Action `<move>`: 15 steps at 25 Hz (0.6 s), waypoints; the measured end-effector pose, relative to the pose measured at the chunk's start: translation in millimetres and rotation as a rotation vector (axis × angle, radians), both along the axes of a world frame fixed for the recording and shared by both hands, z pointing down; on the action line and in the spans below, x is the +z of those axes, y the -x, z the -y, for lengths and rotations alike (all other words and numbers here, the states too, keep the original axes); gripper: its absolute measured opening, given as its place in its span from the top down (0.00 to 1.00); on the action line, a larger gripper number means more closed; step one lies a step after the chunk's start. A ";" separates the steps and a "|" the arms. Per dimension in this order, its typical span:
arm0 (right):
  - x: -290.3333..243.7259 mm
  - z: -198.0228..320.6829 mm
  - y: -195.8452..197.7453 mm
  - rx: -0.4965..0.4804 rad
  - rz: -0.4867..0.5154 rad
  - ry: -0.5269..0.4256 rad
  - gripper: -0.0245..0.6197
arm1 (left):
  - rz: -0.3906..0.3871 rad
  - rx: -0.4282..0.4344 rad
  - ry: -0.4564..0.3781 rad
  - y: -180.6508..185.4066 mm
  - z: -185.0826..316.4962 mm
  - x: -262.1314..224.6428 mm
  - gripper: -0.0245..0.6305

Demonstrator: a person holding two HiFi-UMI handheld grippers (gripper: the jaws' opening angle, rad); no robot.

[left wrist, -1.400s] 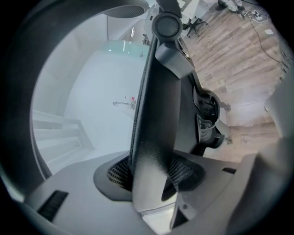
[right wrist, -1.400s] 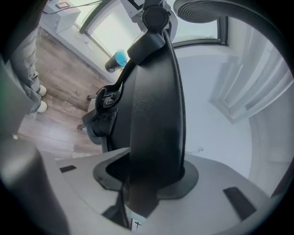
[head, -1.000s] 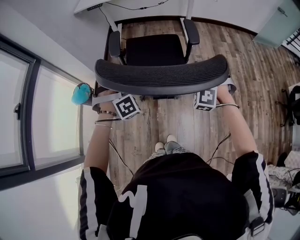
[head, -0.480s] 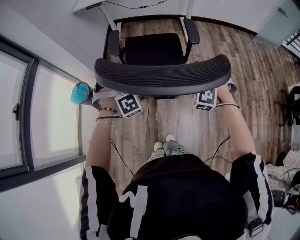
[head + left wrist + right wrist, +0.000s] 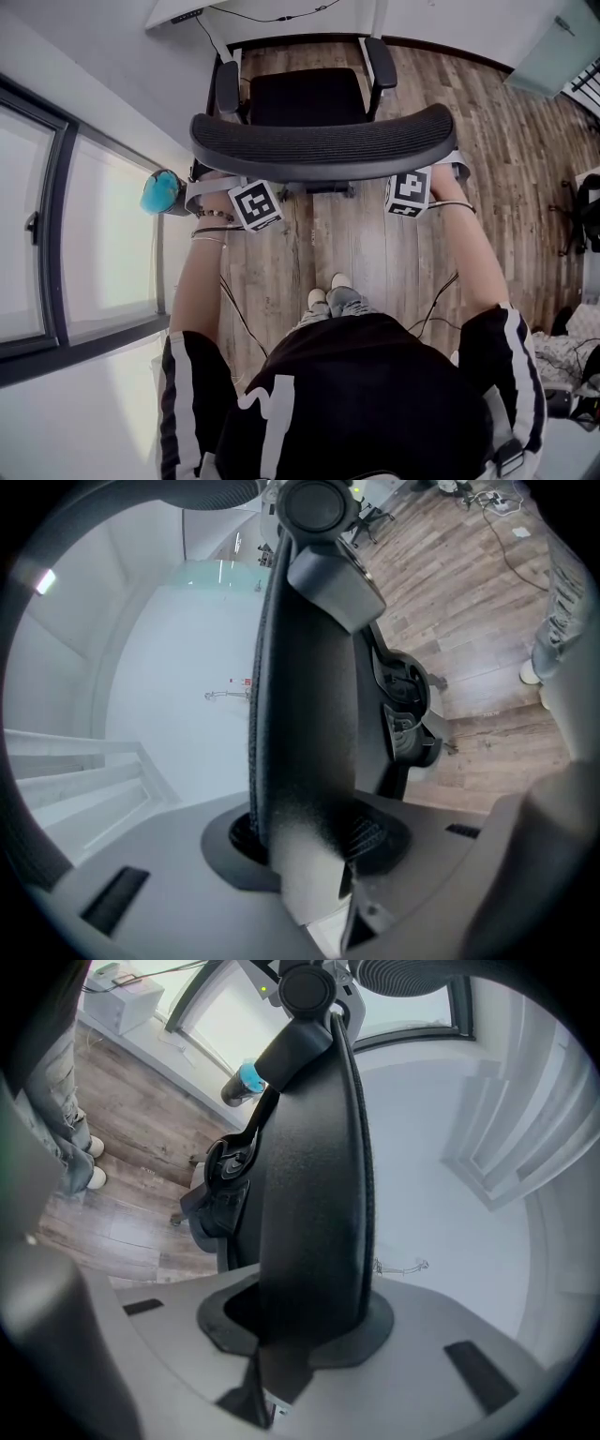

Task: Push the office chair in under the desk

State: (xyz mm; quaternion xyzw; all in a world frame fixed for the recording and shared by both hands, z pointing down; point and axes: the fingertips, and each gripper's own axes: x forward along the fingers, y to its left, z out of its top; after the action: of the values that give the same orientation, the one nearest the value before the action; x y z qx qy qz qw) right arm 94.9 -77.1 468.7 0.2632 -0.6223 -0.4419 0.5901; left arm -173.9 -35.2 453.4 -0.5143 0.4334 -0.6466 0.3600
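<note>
The curved, ribbed mesh backrest (image 5: 323, 148) of the office chair (image 5: 305, 97) is clamped between the just-closed jaws of the left gripper (image 5: 305, 844) and right gripper (image 5: 300, 1321).

Plank floor (image 5: 525, 141), window (image 5: 103, 244), perhaps a bag (image 5: 591, 202).

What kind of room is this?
Probably an office or home workroom: a mesh-backed office chair faces a white desk, with a large window and a wood-look floor.
</note>
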 end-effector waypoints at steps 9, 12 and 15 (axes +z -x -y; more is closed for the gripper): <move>42.9 27.9 -5.9 0.018 0.003 0.073 0.81 | 0.013 0.015 -0.012 6.3 25.5 0.2 0.74; 31.8 34.3 -0.7 0.005 -0.002 0.052 0.81 | 0.013 0.011 -0.010 7.0 33.1 0.8 0.74; 3.4 38.2 6.2 -0.006 -0.008 0.002 0.81 | -0.003 0.013 0.004 4.4 37.8 2.4 0.74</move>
State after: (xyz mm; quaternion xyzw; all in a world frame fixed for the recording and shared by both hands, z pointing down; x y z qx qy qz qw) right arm 88.7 -115.3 472.0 0.2589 -0.6210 -0.4442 0.5916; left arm -178.3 -73.0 455.7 -0.5186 0.4292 -0.6446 0.3623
